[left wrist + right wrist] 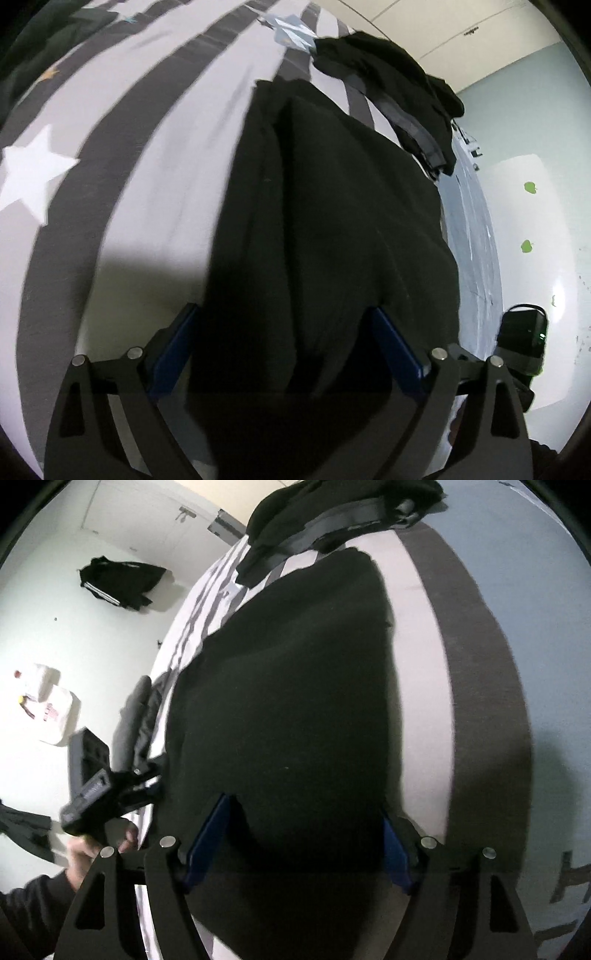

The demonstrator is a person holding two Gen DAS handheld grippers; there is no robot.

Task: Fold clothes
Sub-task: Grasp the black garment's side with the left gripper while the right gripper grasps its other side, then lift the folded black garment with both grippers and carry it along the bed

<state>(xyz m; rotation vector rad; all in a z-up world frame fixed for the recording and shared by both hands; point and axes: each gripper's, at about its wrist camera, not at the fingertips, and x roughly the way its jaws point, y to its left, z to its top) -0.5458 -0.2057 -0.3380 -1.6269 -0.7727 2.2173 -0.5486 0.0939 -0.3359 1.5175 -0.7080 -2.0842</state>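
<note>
While both the left gripper [284, 332] and right gripper [306, 823] stand spread wide, the black garment [332, 221] lies flat on the striped bedsheet [155, 155], its near edge between their unpinching fingers.

Two grippers [284, 339] [303, 830] — three dark garments [280, 701] [332, 517] [122, 581]

A bedsheet [155, 155] with grey and white stripes and a white star [33, 173] is covering the bed. Green leaf-shaped marks [530, 187] are dotting the pale floor beside it. White bags [51, 709] are sitting on the floor, and a white door [155, 520] is standing shut beyond them.
</note>
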